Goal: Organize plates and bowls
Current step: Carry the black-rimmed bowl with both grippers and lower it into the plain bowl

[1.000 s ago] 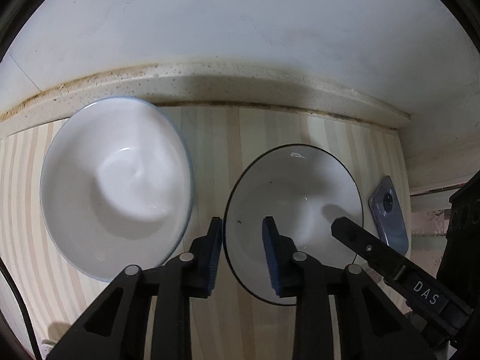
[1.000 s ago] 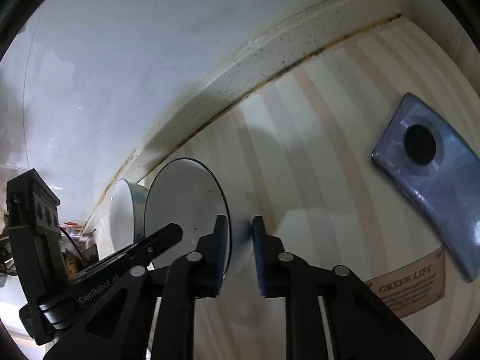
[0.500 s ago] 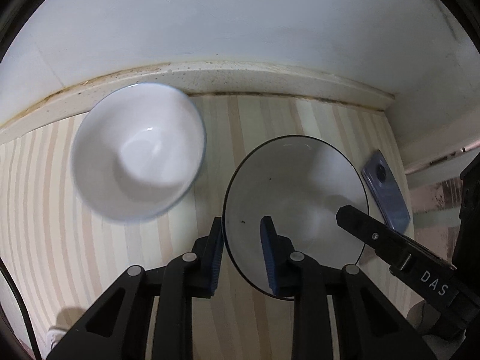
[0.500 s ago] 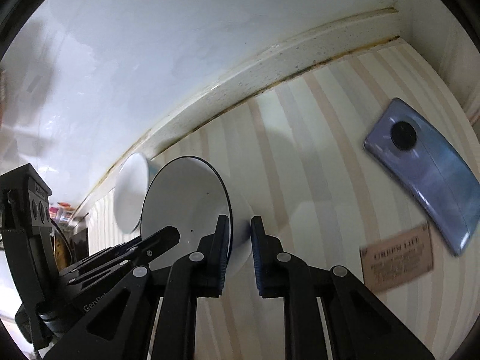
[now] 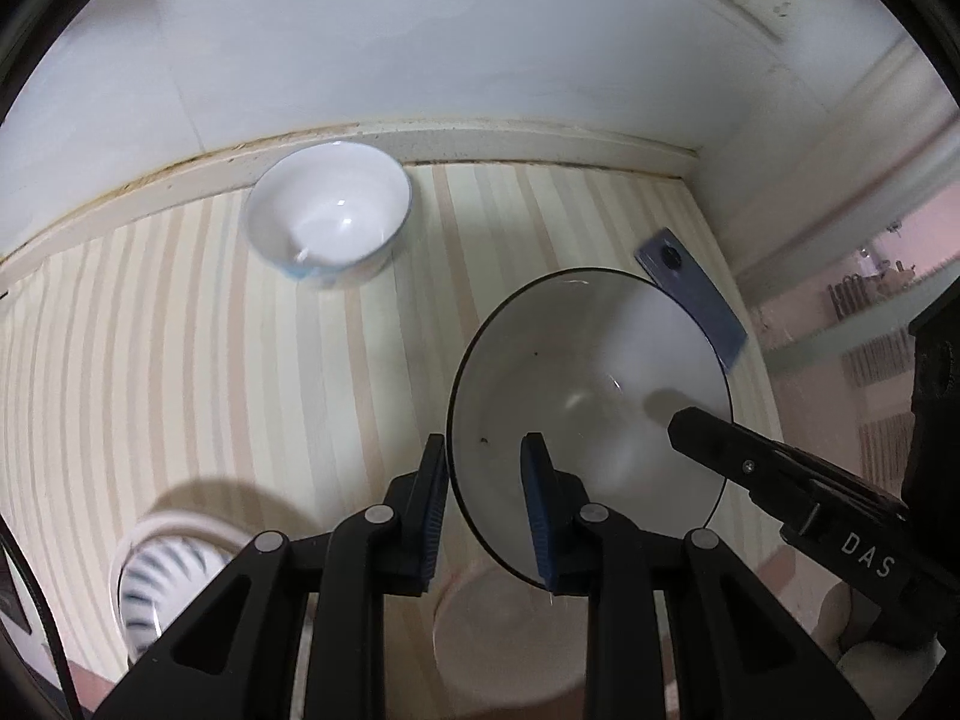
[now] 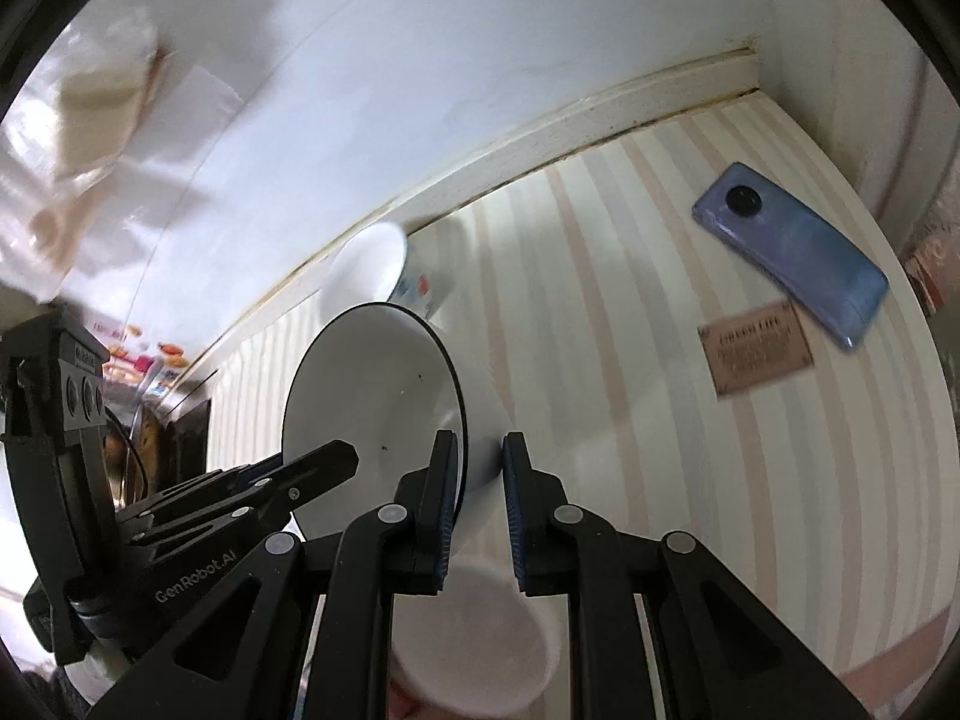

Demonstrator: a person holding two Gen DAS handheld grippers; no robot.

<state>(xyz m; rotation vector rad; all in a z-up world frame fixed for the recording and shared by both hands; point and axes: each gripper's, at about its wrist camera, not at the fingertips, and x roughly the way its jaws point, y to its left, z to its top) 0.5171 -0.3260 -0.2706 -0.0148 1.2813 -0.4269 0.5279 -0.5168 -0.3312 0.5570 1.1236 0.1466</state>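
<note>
A white bowl with a thin black rim [image 5: 591, 396] [image 6: 384, 402] is held up off the striped counter by both grippers. My left gripper [image 5: 483, 501] is shut on its left rim. My right gripper [image 6: 480, 498] is shut on its right rim and wall; its finger also shows in the left wrist view [image 5: 780, 480]. A white bowl with a blue pattern [image 5: 333, 219] [image 6: 384, 267] stands on the counter by the back wall. Another white bowl [image 5: 510, 630] [image 6: 480, 636] sits below the held one.
A blue-grey phone [image 5: 690, 294] [image 6: 792, 252] lies on the counter at the right, beside a brown label [image 6: 759, 354]. A white striped cup or bowl [image 5: 162, 576] stands at the lower left. Walls close the back and right sides.
Both grippers have lifted the black-rimmed bowl up and back from the wall. The patterned bowl now looks farther away, and the lower bowl and striped cup have come into view.
</note>
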